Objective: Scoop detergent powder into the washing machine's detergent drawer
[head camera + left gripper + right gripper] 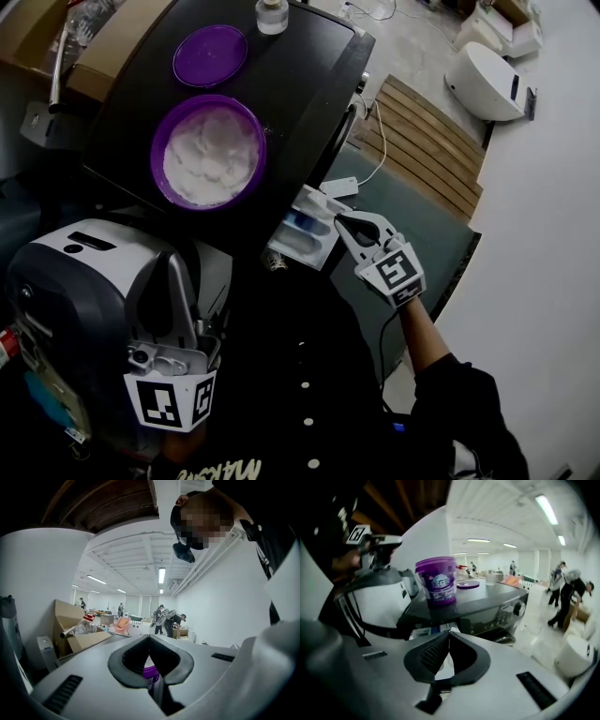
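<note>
A purple tub (208, 152) of white detergent powder stands open on the black washing machine (300, 84), with its purple lid (210, 54) behind it. The white detergent drawer (305, 232) is pulled out at the machine's front. My right gripper (341, 221) is shut, its tips at the drawer's front right corner. The right gripper view shows the shut right gripper (449, 632) with the drawer (423, 631) just beyond and the tub (437, 581) above. My left gripper (184, 300) is low on the left and points up. In its own view the left gripper (149, 637) is shut on a purple scoop (151, 671).
A small white jar (272, 14) sits at the machine's back edge. Cardboard boxes (103, 47) stand to the left. A wooden pallet (427, 141), a cable and a white round device (487, 80) lie on the floor to the right. People (567, 592) work in the background.
</note>
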`<state>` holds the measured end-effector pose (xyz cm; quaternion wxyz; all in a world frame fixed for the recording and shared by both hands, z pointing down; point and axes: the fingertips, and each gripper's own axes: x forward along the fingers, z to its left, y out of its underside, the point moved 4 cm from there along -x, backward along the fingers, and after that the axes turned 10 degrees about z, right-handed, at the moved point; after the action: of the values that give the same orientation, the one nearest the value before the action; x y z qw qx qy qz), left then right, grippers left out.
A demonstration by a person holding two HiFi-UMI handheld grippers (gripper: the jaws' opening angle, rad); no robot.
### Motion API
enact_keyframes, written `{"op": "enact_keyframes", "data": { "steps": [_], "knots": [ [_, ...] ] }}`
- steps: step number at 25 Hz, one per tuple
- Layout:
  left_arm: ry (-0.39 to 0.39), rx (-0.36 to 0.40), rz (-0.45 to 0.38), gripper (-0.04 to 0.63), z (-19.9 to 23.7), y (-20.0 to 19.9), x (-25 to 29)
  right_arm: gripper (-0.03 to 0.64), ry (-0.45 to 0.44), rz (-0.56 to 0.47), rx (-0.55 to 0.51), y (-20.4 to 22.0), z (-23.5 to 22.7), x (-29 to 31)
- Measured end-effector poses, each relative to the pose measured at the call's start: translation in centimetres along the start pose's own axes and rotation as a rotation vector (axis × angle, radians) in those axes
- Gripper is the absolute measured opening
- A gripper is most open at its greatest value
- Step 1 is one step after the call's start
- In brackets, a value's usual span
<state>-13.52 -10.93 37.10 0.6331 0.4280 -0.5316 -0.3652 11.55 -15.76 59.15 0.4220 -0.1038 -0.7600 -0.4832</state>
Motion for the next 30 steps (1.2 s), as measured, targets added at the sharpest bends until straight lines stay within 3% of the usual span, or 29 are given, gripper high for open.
{"op": "enact_keyframes", "data": {
  "steps": [2,8,11,13,18,23,27,30],
  "knots": [
    [0.006,-0.001,-0.009,0.014,-0.2,-0.2,-0.1,0.031,-0.064,-0.034,0.17,0.0,-1.2,-0.5],
    [0.021,0.003,-0.053,0.014,-0.9,-1.5,-0.5,0.031,-0.2,-0.124,0.477,0.8,-2.6,-1.9],
    [0.014,0.004,-0.078,0.015,-0.7,-2.2,-0.8,0.031,-0.299,-0.215,0.659,0.1,-2.7,-3.1],
    [0.009,0.005,-0.1,0.014,-0.5,-2.8,-1.0,0.031,-0.347,-0.291,0.724,-1.2,-2.6,-4.3],
    [-0.007,0.01,-0.164,0.014,-0.2,-4.4,-2.0,0.031,-0.387,-0.421,0.655,-6.7,-1.9,-8.3],
    [-0.049,0.014,-0.233,0.014,0.5,-6.0,-3.4,0.031,-0.403,-0.529,0.517,-13.1,-1.4,-12.5],
    [-0.087,0.017,-0.27,0.014,1.4,-6.5,-4.8,0.031,-0.416,-0.581,0.439,-17.5,-0.4,-14.1],
    [-0.121,0.016,-0.287,0.014,2.0,-6.7,-5.7,0.031,-0.41,-0.559,0.351,-19.7,0.3,-13.5]
  ]
}}
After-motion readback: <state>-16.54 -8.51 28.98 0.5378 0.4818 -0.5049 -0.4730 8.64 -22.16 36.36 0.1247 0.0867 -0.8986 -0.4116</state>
